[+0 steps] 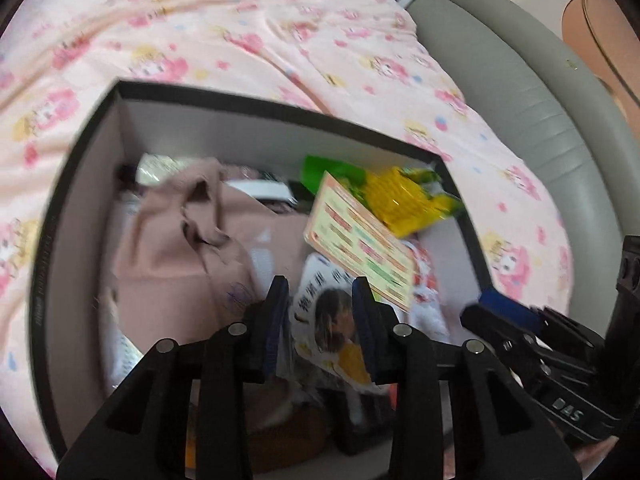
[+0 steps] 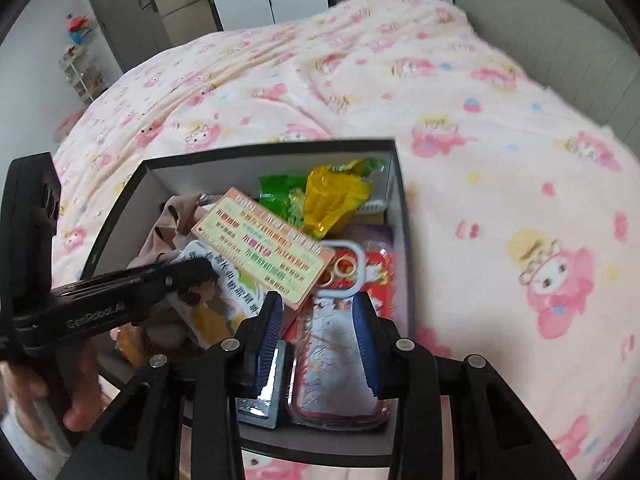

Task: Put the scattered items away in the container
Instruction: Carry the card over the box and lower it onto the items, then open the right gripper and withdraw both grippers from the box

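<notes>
My left claw (image 1: 320,324) sits low in the centre of its frame, above the black box (image 1: 72,184) that fills the middle of the view on the pink cartoon-print bedspread (image 1: 240,40). Its blue-padded fingers (image 1: 276,320) stand partly apart on either side of a white booklet with a child's picture (image 1: 332,320); I cannot tell whether they touch it. Inside the box, a tan cloth (image 1: 180,248) lies on the left, a printed pink-edged card (image 1: 360,240) tilts across the middle, and a yellow and green packet (image 1: 404,200) sits at the upper right.

My right claw (image 2: 316,340) hovers at bottom centre of its frame, fingers apart and gripping nothing, over a clear phone case (image 2: 336,344) in the box's lower right corner. A grey headboard (image 2: 560,32) curves along the upper right.
</notes>
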Action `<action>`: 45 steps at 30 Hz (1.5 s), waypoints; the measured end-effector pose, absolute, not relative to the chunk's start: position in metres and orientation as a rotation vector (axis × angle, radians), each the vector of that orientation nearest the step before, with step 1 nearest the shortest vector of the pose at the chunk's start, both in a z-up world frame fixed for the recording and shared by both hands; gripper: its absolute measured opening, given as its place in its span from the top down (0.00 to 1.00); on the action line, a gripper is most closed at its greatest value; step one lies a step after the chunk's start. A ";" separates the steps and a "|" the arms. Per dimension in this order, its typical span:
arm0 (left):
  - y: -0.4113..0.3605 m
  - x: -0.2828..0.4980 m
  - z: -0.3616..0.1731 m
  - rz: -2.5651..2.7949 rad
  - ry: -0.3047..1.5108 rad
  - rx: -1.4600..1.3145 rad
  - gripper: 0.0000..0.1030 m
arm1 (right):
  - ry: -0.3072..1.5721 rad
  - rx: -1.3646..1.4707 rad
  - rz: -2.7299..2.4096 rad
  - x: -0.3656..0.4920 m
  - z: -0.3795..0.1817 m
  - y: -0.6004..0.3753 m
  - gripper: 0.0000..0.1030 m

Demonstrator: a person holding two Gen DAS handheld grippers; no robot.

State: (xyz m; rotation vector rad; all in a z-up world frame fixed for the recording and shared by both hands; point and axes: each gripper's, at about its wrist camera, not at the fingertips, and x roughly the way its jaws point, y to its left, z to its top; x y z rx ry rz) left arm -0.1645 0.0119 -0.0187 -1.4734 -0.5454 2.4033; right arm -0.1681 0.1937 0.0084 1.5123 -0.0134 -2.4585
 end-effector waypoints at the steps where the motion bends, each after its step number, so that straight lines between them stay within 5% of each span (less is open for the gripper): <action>1: 0.010 -0.162 -0.016 2.443 -0.531 -1.467 0.69 | -0.039 1.524 -2.440 -0.166 0.008 0.196 0.68; 4: 0.012 -0.162 -0.019 2.436 -0.481 -1.510 0.82 | -0.070 1.537 -2.418 -0.161 0.011 0.199 0.68; 12: 0.030 -0.153 -0.018 2.273 -0.423 -1.495 0.82 | -0.085 1.555 -2.446 -0.160 0.011 0.205 0.68; 17: 0.012 -0.156 -0.024 2.285 -0.537 -1.484 0.82 | -0.054 1.562 -2.468 -0.160 0.010 0.203 0.68; 26: 0.051 -0.147 -0.027 2.236 -0.366 -1.480 0.86 | -0.037 1.579 -2.474 -0.160 0.008 0.202 0.67; 32: 0.026 -0.152 -0.018 2.287 -0.504 -1.432 0.86 | -0.012 1.589 -2.492 -0.159 0.008 0.203 0.66; 40: 0.059 -0.152 -0.031 2.219 -0.365 -1.481 0.90 | 0.059 1.615 -2.508 -0.155 0.004 0.197 0.61; 45: 0.045 -0.154 -0.023 2.248 -0.445 -1.444 0.89 | 0.020 1.616 -2.502 -0.153 0.004 0.202 0.60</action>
